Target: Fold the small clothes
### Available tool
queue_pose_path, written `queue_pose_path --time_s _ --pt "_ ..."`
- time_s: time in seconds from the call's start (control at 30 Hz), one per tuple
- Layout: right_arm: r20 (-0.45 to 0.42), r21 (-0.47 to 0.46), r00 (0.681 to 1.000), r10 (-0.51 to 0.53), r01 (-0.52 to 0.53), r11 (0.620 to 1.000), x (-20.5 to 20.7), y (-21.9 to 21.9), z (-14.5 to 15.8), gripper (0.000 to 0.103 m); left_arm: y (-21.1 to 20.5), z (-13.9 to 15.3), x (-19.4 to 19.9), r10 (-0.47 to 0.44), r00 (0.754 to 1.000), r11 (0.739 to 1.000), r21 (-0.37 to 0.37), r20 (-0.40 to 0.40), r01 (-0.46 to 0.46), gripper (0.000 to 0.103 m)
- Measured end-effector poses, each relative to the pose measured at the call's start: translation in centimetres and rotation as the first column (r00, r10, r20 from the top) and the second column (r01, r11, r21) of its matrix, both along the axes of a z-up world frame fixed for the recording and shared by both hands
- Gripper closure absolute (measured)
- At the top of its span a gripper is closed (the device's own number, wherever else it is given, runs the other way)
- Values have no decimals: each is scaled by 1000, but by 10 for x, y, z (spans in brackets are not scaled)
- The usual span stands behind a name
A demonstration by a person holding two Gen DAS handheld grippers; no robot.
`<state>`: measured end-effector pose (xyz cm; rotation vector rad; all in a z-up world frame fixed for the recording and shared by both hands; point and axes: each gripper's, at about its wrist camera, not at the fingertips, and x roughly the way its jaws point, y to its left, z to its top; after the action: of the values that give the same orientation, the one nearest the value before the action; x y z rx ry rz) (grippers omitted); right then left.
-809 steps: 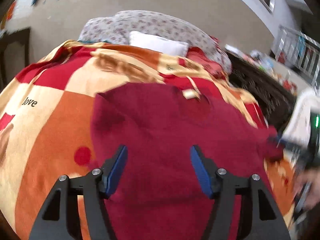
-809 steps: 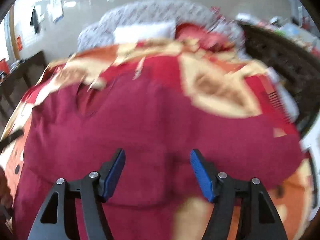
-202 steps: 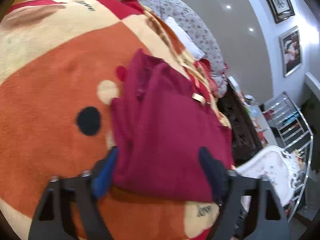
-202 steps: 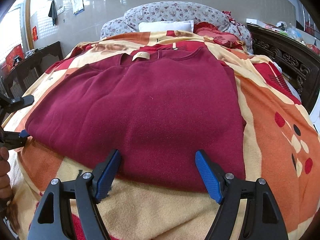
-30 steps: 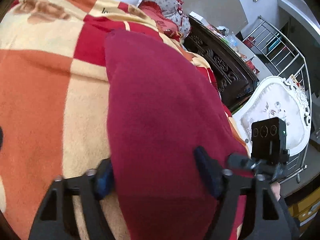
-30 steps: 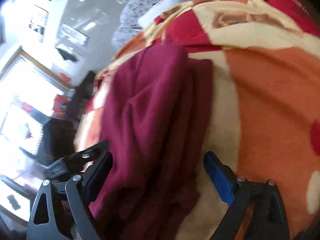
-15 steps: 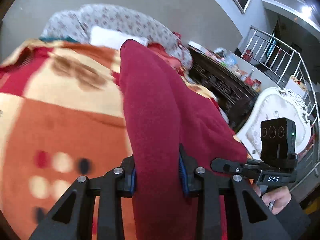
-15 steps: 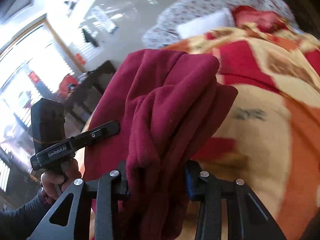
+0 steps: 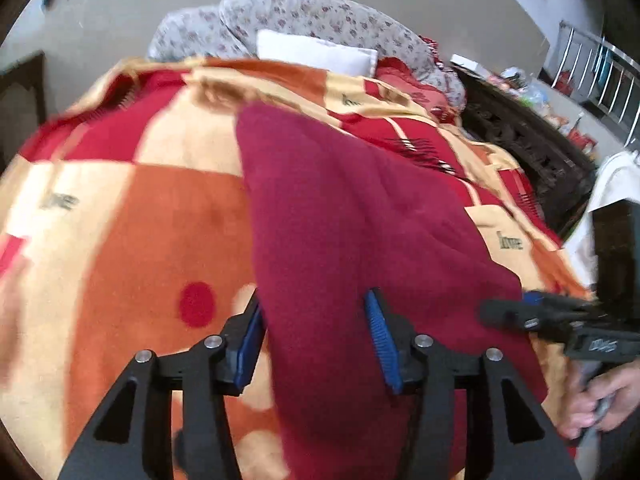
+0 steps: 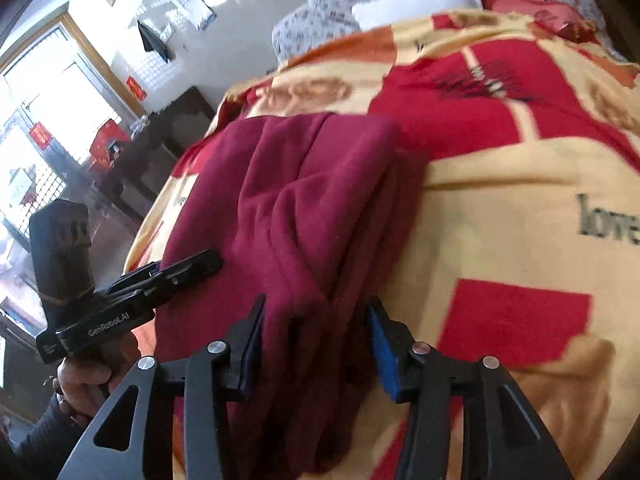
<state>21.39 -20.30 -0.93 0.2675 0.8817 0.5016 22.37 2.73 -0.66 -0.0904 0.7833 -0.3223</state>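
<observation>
A dark red sweater [image 9: 352, 232] lies folded into a thick bundle on the patterned blanket [image 9: 160, 216]. My left gripper [image 9: 316, 340] stands at one end of the bundle, its blue pads partly open with cloth between them. My right gripper [image 10: 316, 340] stands at the other end [image 10: 304, 208], pads also partly open around the stacked layers. Each gripper shows in the other's view: the right one in the left wrist view [image 9: 560, 320], the left one in the right wrist view [image 10: 132, 284].
The blanket [image 10: 520, 200] covers a bed with a white pillow [image 9: 316, 54] and floral bedding [image 9: 300, 16] at the head. A dark carved wooden frame [image 9: 532, 152] runs along the right. A dark cabinet [image 10: 160, 144] stands near the windows.
Half a second ago both grippers were shut on the lifted sweater. Now the sweater is down on the blanket and both sets of jaws have opened partway.
</observation>
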Motion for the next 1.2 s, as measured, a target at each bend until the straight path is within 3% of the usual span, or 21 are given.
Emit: queue_pose_path --time_s 0.13,0.23,0.27,0.33,0.4,0.53,0.6,0.7,0.9,1.2 --pt "165 -168 986 31 -3 986 -34 15 32 50 1 29 -34 90 987 991 91 131 -103 54" --pt "305 -356 936 178 -61 932 -69 49 49 50 -6 38 -50 111 984 989 85 137 -123 58" --pt "301 -383 929 214 -88 919 -67 55 49 50 -11 36 -49 107 987 988 96 122 -119 66" --pt "230 -470 924 305 -169 867 -70 78 36 52 -19 29 -43 104 989 985 129 101 -117 68" --pt "162 -512 933 320 -198 836 -65 85 20 54 -25 19 -35 100 994 984 141 52 -106 68" --pt "97 -509 964 247 -166 845 -57 64 -20 54 -37 0 -21 99 995 983 155 -10 -96 68" --pt "133 -458 961 240 -155 875 -58 54 -28 53 -40 -3 -22 102 995 981 168 -3 -100 68" --pt "174 -403 960 220 -134 905 -61 46 -32 53 -40 -6 -23 101 995 979 177 0 -100 68" --pt "212 -421 952 219 -113 900 -66 54 -33 53 -38 -8 -21 104 995 980 172 -7 -101 68" --pt "203 -391 955 216 -123 912 -63 51 -36 51 -35 -16 -15 109 994 982 160 -31 -103 68"
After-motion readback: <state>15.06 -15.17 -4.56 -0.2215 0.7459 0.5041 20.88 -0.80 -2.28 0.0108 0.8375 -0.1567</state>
